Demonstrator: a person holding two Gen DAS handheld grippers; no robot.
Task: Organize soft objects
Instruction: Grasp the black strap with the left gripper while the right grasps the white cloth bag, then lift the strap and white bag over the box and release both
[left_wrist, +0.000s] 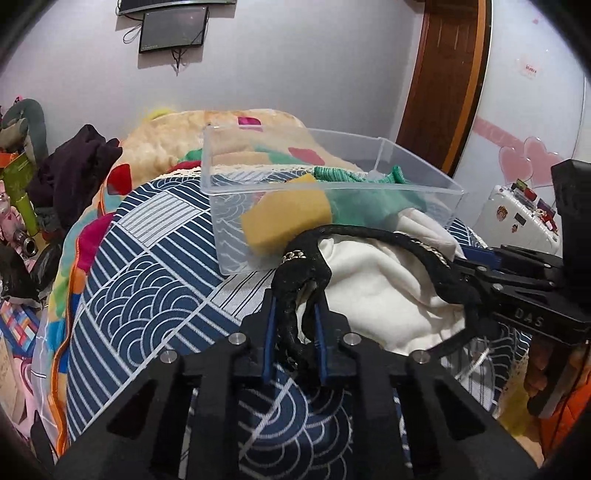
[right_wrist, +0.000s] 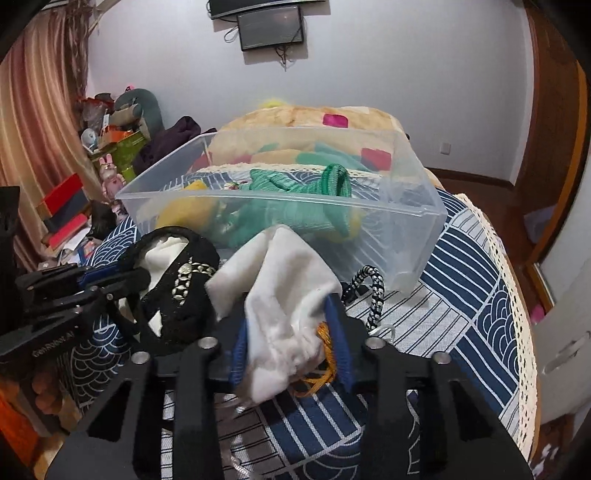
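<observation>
My left gripper (left_wrist: 295, 314) is shut on a black fabric band with metal studs (left_wrist: 295, 273); the band arcs across to the right gripper (left_wrist: 469, 273). My right gripper (right_wrist: 291, 332) is shut on a white cloth (right_wrist: 284, 291) with orange tassel threads (right_wrist: 325, 369) beside it. The black band (right_wrist: 184, 280) lies left of it, next to the left gripper (right_wrist: 110, 280). A clear plastic bin (left_wrist: 406, 188) just beyond holds a yellow sponge (left_wrist: 288, 218) and a green knitted piece (left_wrist: 369, 206). The bin (right_wrist: 406, 236) also shows in the right wrist view.
Everything rests on a bed with a blue-and-white patterned cover (left_wrist: 155, 288). A black-and-white braided cord (right_wrist: 373, 291) lies by the bin. A colourful plush blanket (right_wrist: 306, 118) is behind the bin. Clutter (right_wrist: 74, 206) stands left; a white suitcase (left_wrist: 517, 218) right.
</observation>
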